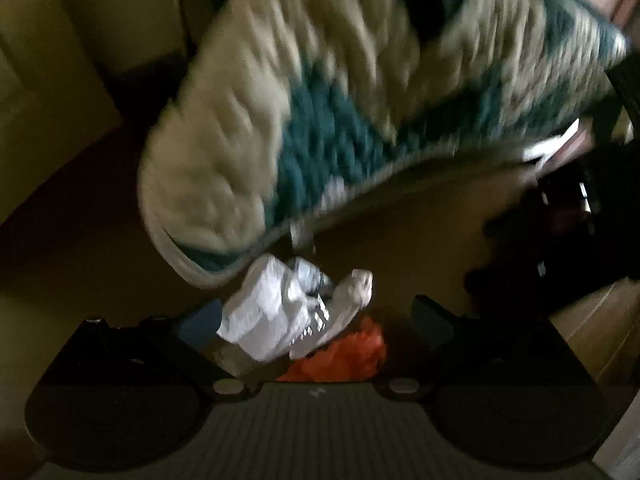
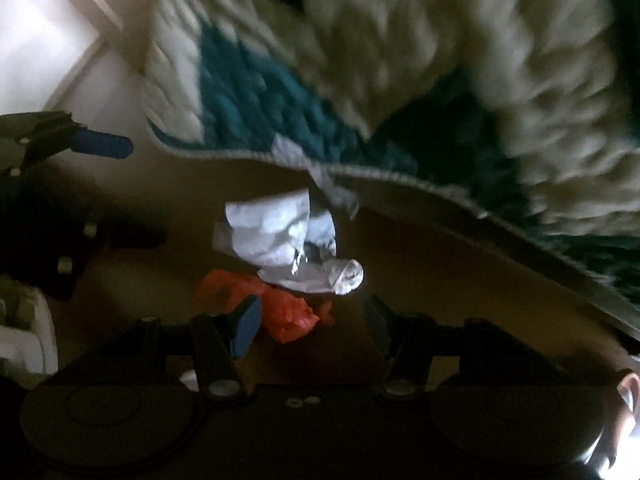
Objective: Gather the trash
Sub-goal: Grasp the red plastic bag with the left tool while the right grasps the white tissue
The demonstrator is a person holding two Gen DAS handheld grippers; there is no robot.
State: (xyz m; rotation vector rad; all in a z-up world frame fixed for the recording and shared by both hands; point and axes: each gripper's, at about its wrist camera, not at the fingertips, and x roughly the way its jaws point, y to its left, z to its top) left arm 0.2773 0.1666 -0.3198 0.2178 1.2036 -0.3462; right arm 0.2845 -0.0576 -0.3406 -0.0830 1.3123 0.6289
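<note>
A crumpled white wrapper (image 1: 276, 312) lies on the brown floor just ahead of my left gripper (image 1: 316, 320), between its open fingers. A crumpled orange plastic piece (image 1: 344, 352) lies under it, closer to me. In the right wrist view the white wrapper (image 2: 280, 244) and the orange piece (image 2: 280, 312) lie ahead of my right gripper (image 2: 312, 320), which is open with the orange piece touching its left finger (image 2: 246, 328). The left gripper's blue-tipped finger (image 2: 100, 144) shows at the left. Both views are blurred.
A shaggy cream and teal rug (image 1: 320, 100) fills the floor beyond the trash, its edge close to the wrapper; it also shows in the right wrist view (image 2: 440, 80). A pale wall and baseboard (image 2: 60, 40) stand at the left. Dark objects (image 1: 560, 240) sit at the right.
</note>
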